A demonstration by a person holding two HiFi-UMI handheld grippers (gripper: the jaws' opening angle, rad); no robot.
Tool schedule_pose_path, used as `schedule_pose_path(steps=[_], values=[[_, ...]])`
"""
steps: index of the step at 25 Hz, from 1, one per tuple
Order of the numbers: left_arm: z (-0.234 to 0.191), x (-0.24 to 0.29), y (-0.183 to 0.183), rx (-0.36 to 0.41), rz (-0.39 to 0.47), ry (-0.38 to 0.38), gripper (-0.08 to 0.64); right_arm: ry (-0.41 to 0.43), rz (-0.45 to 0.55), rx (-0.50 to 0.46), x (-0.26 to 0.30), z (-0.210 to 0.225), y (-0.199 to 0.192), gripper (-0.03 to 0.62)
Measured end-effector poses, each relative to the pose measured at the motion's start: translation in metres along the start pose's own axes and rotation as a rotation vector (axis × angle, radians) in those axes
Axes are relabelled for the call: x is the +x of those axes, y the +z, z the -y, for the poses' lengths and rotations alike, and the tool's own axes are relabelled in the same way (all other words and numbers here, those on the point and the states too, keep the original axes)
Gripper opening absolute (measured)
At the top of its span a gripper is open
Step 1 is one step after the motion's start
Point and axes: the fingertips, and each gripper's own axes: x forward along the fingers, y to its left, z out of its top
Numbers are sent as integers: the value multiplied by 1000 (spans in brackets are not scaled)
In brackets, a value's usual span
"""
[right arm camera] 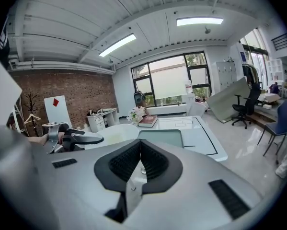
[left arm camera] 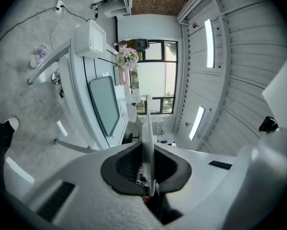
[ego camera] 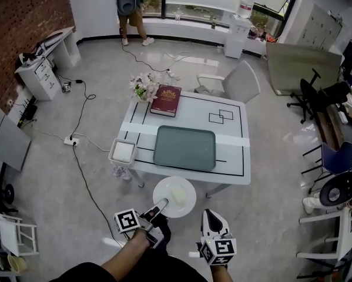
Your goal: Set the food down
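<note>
Item: plate (ego camera: 187, 207), white, round, carrying the food (ego camera: 177, 194), a pale block we cannot identify from this height. Location: in the air just short of the desk's near edge, not yet over it.

Item: left gripper (ego camera: 160, 207). Fingers pinching the plate's near-left rim; its own view shows the plate edge-on between them, gripped deep in the throat.

Item: right gripper (ego camera: 211, 217). Fingers pressed together, nothing between them; just right of the plate, apart from it.

Item: desk (ego camera: 234, 157), white with black lines. Holds a green tray (ego camera: 184, 147) at the near centre, a square white dish (ego camera: 123, 152) at the near-left corner, and a red book (ego camera: 166, 100) and flowers (ego camera: 143, 87) at the far left.

Handling note: the plate hangs from one rim, so we judge level carriage to be the main concern, since a dip on the far side could slide the food off. We would bring it over the near edge, pick the tray or the bare patch to its right, and lower until the base sits flat. Only then should the fingers part. The free right gripper could steady the opposite rim.
</note>
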Motion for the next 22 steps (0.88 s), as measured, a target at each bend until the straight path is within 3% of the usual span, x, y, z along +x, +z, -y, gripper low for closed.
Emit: schedule_pose_path(steps=[12, 22], values=[[-12, 69, 116, -8, 10, 8, 25, -1, -61, 11, 117, 5, 32, 9], [-21, 71, 150, -29, 87, 25, 25, 66, -119, -10, 157, -5, 30, 9]])
